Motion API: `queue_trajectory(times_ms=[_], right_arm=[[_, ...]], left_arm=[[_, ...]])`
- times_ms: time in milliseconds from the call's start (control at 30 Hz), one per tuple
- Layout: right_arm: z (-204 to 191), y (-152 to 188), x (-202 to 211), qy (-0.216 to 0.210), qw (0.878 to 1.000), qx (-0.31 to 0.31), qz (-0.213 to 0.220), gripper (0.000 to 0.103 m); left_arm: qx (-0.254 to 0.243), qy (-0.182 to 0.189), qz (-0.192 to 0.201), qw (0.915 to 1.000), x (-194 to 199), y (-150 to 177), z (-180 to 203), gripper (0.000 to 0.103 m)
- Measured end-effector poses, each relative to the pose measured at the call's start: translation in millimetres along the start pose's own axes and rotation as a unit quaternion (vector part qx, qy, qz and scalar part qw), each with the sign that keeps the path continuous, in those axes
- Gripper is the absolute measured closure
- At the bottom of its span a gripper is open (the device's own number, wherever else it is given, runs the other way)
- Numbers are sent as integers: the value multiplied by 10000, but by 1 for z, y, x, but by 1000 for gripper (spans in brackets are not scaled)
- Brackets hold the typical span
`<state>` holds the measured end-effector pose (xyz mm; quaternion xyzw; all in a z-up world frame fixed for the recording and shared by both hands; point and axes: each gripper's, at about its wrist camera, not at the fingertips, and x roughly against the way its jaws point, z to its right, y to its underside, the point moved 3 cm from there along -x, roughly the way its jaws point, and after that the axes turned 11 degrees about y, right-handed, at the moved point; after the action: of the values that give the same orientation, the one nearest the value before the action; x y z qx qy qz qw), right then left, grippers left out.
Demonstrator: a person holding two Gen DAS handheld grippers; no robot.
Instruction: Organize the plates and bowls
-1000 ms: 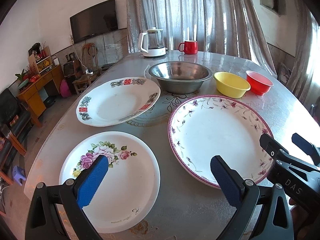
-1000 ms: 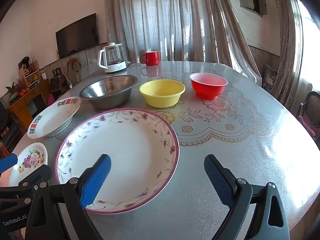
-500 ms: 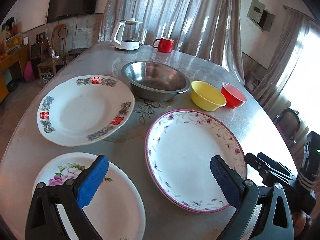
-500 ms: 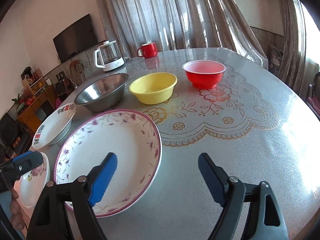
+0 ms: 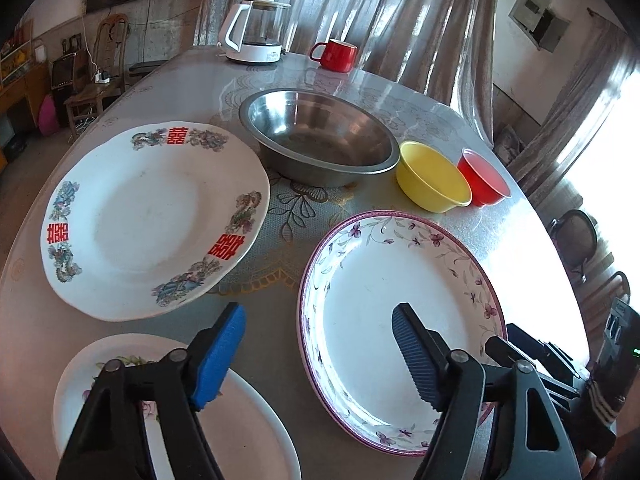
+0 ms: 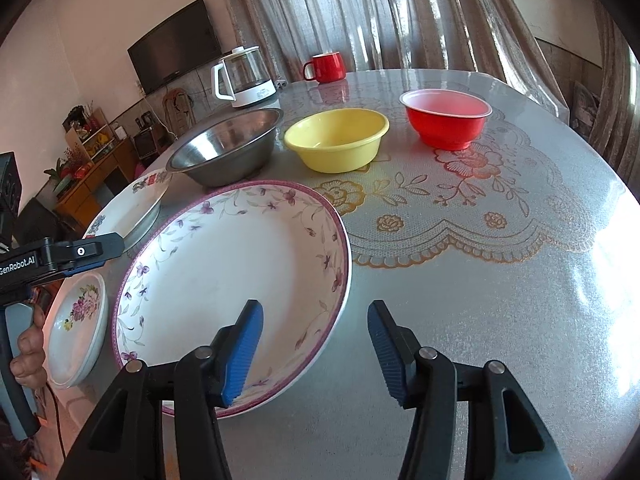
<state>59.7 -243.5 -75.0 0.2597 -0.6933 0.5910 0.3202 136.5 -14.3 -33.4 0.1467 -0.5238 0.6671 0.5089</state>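
A large purple-rimmed floral plate (image 5: 400, 292) (image 6: 224, 272) lies at the near middle of the table. A white plate with red characters (image 5: 144, 220) (image 6: 140, 200) lies to its left, and a small rose plate (image 5: 168, 420) (image 6: 78, 324) sits at the near left edge. Behind them stand a steel bowl (image 5: 320, 136) (image 6: 228, 144), a yellow bowl (image 5: 432, 176) (image 6: 336, 138) and a red bowl (image 5: 482, 176) (image 6: 446, 116). My left gripper (image 5: 316, 344) is open, hovering between the rose plate and the purple-rimmed plate. My right gripper (image 6: 316, 340) is open, straddling the purple-rimmed plate's right rim.
A white electric kettle (image 5: 256, 32) (image 6: 240, 80) and a red mug (image 5: 336, 54) (image 6: 326, 67) stand at the table's far side. Curtains hang behind. A lace-patterned mat (image 6: 460, 200) covers the table's middle and right. Chairs stand off the right edge (image 5: 576, 236).
Both grippers have moved forward and lower toward the purple-rimmed plate. The left view has swung right; the right gripper now straddles the plate's right rim. Both jaws stay open.
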Motion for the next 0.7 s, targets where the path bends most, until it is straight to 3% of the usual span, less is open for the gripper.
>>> queue_trajectory(times_ms=[67,100,167,200,300,500,700], right_arm=[[2,1,-3,-17,10000,-22,-64,48],[3,2,-4,-20,10000,-37,-88,48],[6,3,-6,-22,9999,-53,-116,52],[7,3,-6,-26,9999,-47,-118,60],[6,5,-9,-4,9999,8,-152,70],[1,7,-12,-147,9997,131,-148,72],[4,5,-14,-589,9978,-61,-296,73]], left_arm=[[-133,-77,-150,9998,-8,0,3,45],[-184,-74,-229,9995,-11,1,3,57],[-266,-153,-409,9987,-19,2,4,65],[-311,-210,-447,9983,-23,3,5,66],[-444,-332,-540,9970,-29,5,5,68],[-553,-513,-548,9956,-33,6,7,68],[-526,-620,-407,9959,-31,8,10,68]])
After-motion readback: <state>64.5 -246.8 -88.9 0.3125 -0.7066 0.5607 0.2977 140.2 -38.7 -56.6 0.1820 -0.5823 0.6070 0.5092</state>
